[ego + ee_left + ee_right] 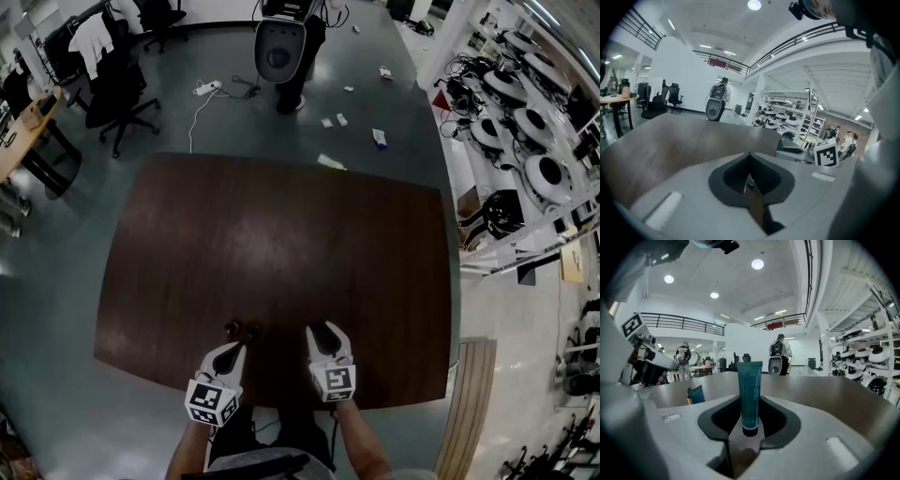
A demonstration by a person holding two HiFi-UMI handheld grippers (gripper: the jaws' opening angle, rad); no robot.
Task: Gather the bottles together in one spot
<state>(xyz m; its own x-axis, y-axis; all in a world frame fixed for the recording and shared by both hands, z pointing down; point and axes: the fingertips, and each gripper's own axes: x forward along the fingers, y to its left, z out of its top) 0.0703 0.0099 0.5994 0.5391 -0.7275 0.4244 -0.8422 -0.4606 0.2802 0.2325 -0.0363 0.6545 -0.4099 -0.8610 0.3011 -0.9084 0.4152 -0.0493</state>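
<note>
Bottles (231, 328) stood on the table (281, 225) by its near edge, just ahead of the closed left gripper (233, 350); the right gripper (323, 334), clamped on an upright teal tube (749, 390), needed to lower it beside them slowly, releasing only once seated.
</note>
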